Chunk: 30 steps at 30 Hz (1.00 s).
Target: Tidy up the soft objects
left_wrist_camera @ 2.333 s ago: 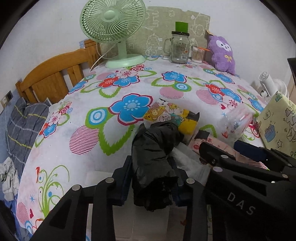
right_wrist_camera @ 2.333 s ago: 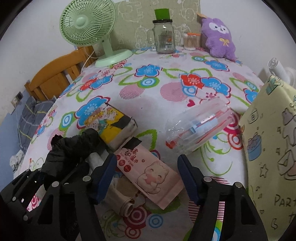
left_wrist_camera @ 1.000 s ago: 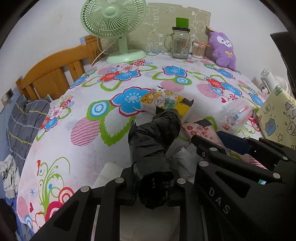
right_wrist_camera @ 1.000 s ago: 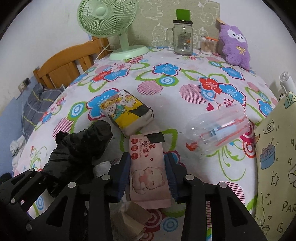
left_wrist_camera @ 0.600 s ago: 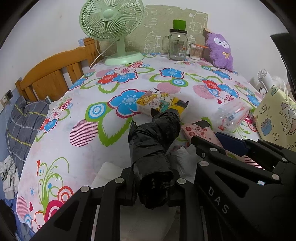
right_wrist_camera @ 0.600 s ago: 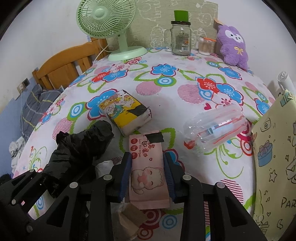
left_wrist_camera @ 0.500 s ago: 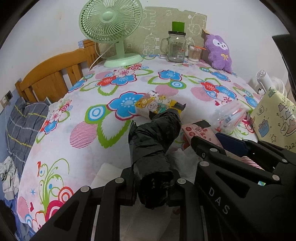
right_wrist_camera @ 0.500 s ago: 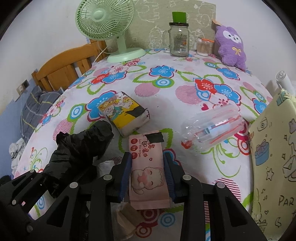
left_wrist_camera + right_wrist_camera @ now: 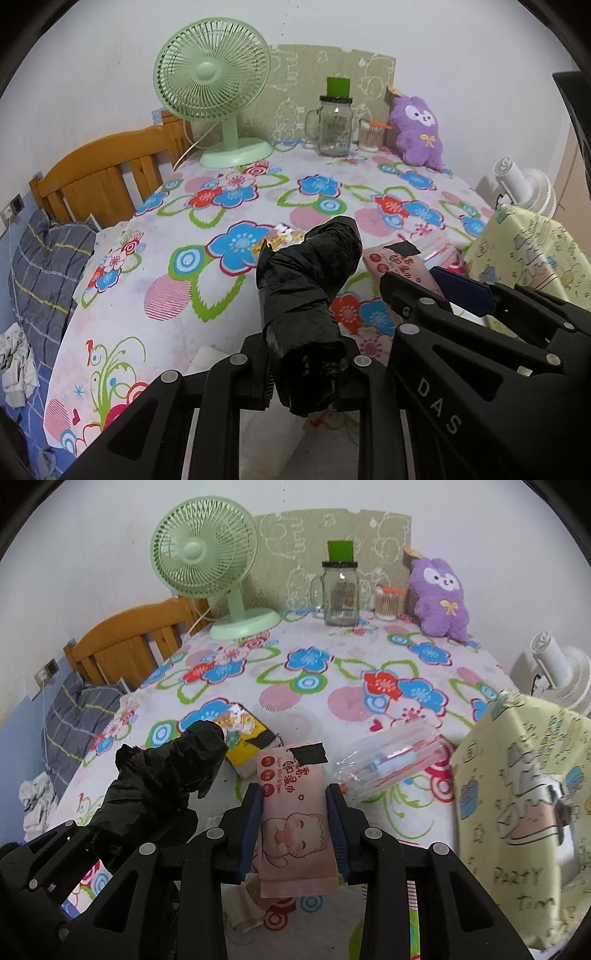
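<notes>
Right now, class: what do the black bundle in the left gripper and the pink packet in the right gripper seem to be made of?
Black bundle: probably thin plastic film, like a bin bag; glossy and crinkled. Pink packet: looks like soft printed plastic wrap, smooth and faintly shiny, labelled "wipes". Mason jar: clear glass, apparently.

The left gripper point(image 9: 308, 373) has its jaws clamped on a black plastic roll point(image 9: 308, 291), which sticks up and forward between them. The right gripper point(image 9: 294, 825) sits just beside it to the right, level and pointing forward, its blue-padded fingers point(image 9: 251, 823) pressed against both long edges of a pink wipes pack point(image 9: 293, 812), raised off the table
</notes>
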Each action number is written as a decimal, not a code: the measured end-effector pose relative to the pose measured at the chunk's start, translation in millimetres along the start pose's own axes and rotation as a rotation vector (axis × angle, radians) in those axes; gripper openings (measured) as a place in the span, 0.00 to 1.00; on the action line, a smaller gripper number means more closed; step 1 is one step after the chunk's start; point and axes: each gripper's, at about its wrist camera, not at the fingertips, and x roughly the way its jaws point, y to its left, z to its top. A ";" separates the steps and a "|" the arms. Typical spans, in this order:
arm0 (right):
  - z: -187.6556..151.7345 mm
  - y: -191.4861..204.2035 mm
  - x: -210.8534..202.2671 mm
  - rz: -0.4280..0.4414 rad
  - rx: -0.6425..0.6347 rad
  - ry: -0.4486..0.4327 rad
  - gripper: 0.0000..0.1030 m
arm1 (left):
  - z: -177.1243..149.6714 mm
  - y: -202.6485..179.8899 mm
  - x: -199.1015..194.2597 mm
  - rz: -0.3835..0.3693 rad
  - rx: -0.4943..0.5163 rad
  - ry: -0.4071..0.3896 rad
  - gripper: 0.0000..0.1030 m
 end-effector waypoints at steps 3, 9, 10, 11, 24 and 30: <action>1.3 0.7 -9.8 -0.002 -0.004 -0.016 0.37 | 2.1 -4.4 -7.6 -0.013 0.002 -0.015 0.19; 3.9 -3.0 -28.6 -0.011 -0.002 -0.050 0.37 | 6.9 -12.7 -23.2 -0.019 0.005 -0.046 0.19; 4.6 -3.6 -32.4 -0.013 -0.002 -0.055 0.37 | 7.2 -13.3 -25.7 -0.021 0.005 -0.052 0.19; 5.3 -4.0 -36.5 -0.015 -0.005 -0.062 0.37 | 8.0 -14.4 -28.7 -0.022 0.005 -0.059 0.19; 15.0 -12.5 -81.0 -0.024 -0.006 -0.142 0.37 | 20.7 -30.5 -66.1 -0.043 0.026 -0.136 0.19; 19.3 -20.6 -95.4 -0.036 0.003 -0.169 0.37 | 26.4 -40.7 -73.9 -0.055 0.036 -0.155 0.19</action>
